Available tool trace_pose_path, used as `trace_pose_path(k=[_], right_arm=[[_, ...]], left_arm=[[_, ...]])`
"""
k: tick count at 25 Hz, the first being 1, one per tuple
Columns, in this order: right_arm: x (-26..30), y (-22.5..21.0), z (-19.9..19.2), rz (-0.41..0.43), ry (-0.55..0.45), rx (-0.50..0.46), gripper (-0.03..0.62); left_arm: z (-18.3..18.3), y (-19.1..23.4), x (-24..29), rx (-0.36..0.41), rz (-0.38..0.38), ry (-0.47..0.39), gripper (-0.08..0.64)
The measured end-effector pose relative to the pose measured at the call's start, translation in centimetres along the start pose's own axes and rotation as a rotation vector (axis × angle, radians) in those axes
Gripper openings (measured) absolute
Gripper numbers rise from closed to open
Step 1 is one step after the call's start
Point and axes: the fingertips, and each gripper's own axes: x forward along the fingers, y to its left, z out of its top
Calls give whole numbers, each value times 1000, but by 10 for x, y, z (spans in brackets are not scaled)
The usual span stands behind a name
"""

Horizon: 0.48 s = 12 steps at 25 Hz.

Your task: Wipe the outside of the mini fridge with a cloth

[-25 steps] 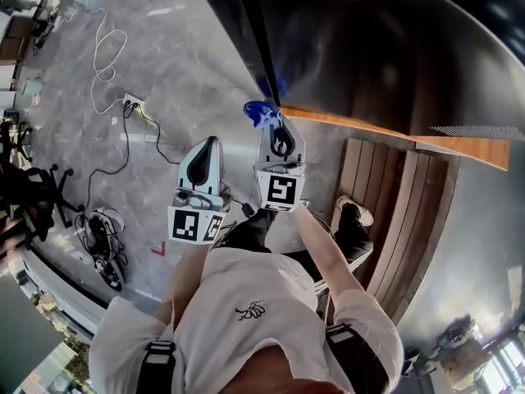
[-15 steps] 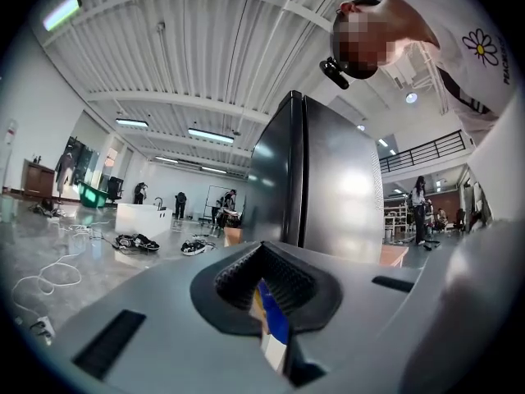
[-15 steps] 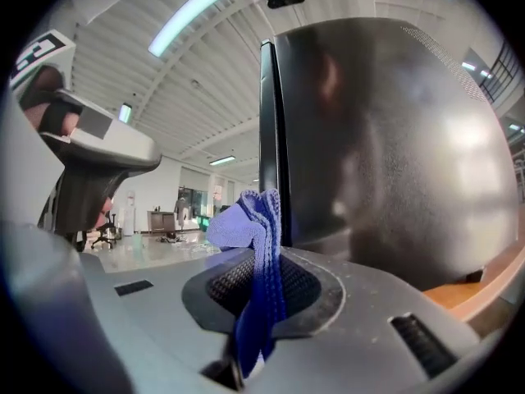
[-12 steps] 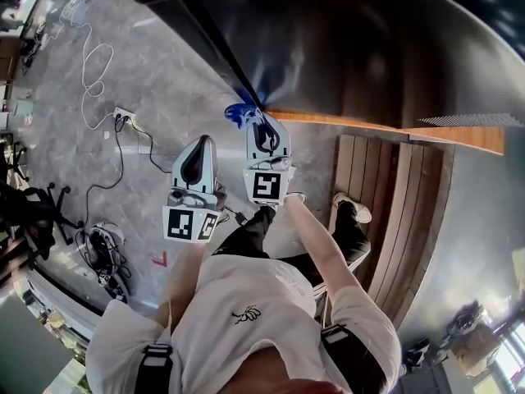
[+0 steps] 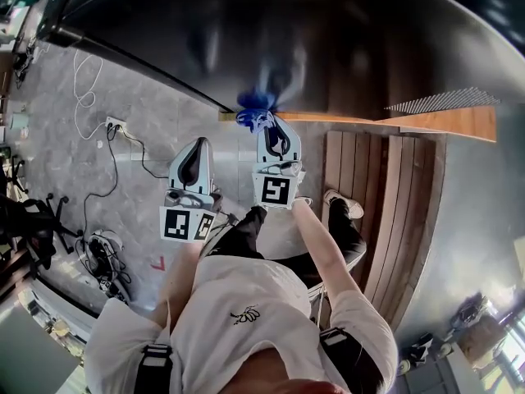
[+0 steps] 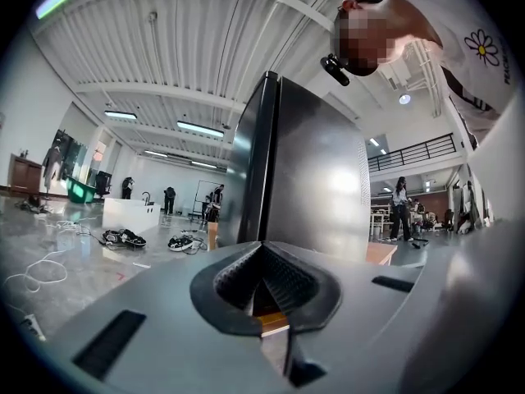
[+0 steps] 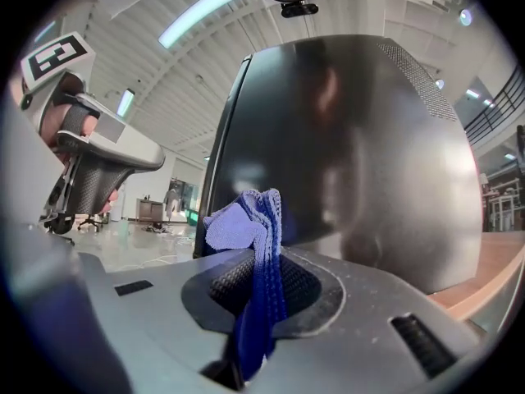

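The cloth [image 5: 257,109], blue and bunched, is pinched in the right tongs [image 5: 262,125]. In the right gripper view the two ribbed pads are clenched on the cloth [image 7: 243,225], which runs up between them as a dark blue band. A paler fold stands above the tips of the right tongs [image 7: 261,263].

In the head view the cloth lies right at the tongs' tips, against the lower front corner of the fridge [image 5: 344,48]. A blue reflection shows in the glossy dark face just above it. Whether cloth and fridge actually touch cannot be told. The fridge [image 7: 353,138] fills most of the right gripper view, close ahead of the cloth.

The left tongs [image 5: 200,144] hang just beside the right ones, further back from the fridge and over the grey floor [image 5: 156,97]. In the left gripper view the left tongs [image 6: 262,257] are clenched with their pads meeting at the tip and nothing held between them. The fridge [image 6: 308,171] rises upright ahead of them.

The fridge stands on a platform [image 5: 369,124] whose orange wooden edge shows under it. A slatted pallet [image 5: 394,203] lies beside the person's feet. The fridge's inside does not show in any view.

On the floor to the left lie a white cable [image 5: 82,84] and a power strip [image 5: 115,125].
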Motion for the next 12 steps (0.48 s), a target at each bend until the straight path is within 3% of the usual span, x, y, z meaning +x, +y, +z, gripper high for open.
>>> trace_pose_path(k=[12], right_arm=[[-63, -150, -29, -191, -3, 120, 61]], left_arm=[[-2, -106, 40, 7, -31, -8, 5]])
